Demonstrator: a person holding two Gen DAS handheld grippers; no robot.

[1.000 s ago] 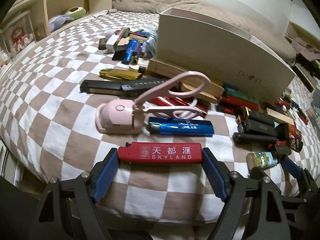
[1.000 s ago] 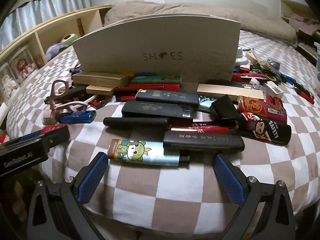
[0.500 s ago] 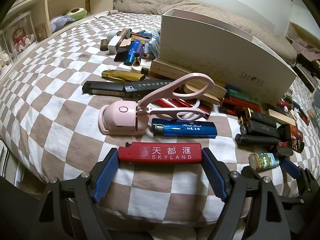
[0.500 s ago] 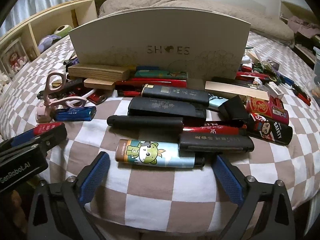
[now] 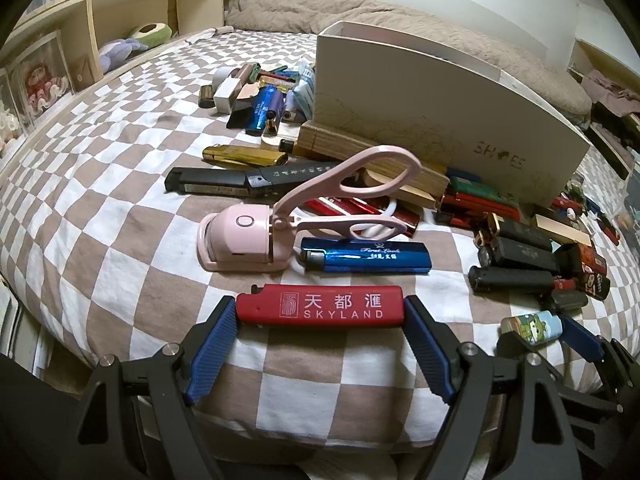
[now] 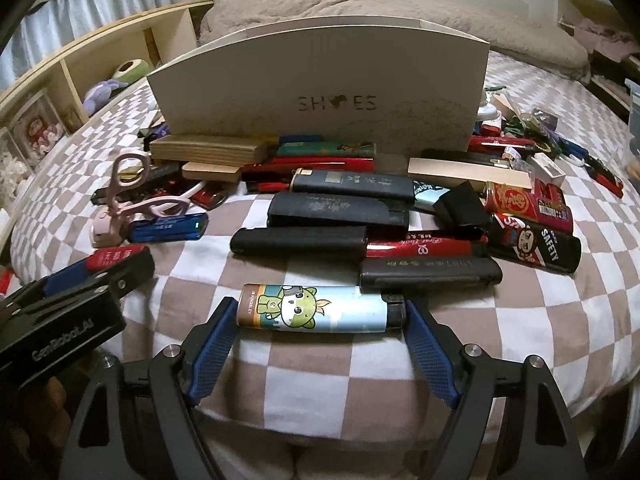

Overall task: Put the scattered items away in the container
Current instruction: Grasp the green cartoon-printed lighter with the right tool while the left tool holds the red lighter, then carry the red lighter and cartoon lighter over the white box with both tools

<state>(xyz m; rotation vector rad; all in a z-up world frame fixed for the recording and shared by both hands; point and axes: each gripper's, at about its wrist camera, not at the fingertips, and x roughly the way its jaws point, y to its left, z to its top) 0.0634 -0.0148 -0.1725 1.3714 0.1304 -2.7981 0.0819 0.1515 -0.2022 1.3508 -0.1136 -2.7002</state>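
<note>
Both tools grip lighters lengthwise: my left tool [image 5: 320, 314] clamps the red lighter [image 5: 320, 306], my right tool [image 6: 320, 316], closing, meets the cartoon lighter [image 6: 316, 309], box [image 6: 320, 92] straight ahead.

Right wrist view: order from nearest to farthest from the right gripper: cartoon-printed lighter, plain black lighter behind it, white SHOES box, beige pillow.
1. Cartoon-printed lighter, between the right gripper's blue pads.
2. Plain black lighter, just beyond, slightly left.
3. White SHOES box, upright behind the pile.
4. Beige pillow, at the far end.
</note>
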